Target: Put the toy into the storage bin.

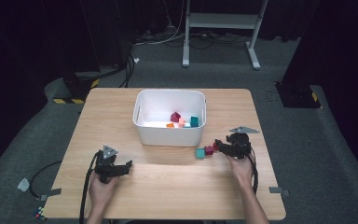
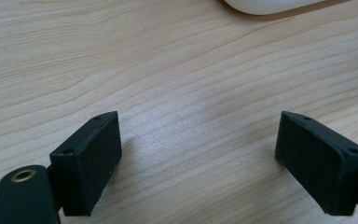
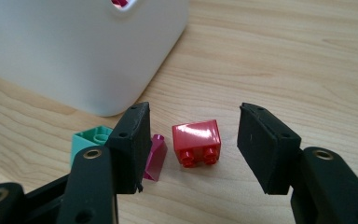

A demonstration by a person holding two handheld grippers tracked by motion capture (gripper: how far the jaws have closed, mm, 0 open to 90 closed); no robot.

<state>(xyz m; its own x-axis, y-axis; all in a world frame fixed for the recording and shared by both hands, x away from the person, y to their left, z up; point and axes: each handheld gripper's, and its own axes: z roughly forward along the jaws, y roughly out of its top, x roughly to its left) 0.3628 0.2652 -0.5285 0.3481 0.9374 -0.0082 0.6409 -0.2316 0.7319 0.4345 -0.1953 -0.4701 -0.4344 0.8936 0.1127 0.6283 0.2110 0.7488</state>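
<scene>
A red brick [image 3: 196, 141] lies on its side on the wooden table, between the spread jaws of my right gripper [image 3: 193, 140], touching neither. A magenta brick [image 3: 155, 157] and a teal brick [image 3: 89, 141] lie just left of it, partly behind the left jaw. In the high view the right gripper [image 1: 220, 145] sits right of the white bin [image 1: 169, 134], with the teal brick [image 1: 200, 153] and magenta brick [image 1: 209, 150] at its tips. My left gripper [image 1: 127, 165] rests open on bare wood at the front left, jaws wide in its own view [image 2: 198, 154].
The white bin's [image 3: 74, 51] wall stands close to the right gripper's left; it holds several coloured bricks [image 1: 182, 119]. Its corner [image 2: 270, 4] shows ahead of the left gripper. Bare tabletop [image 1: 177, 186] spreads between the two hands.
</scene>
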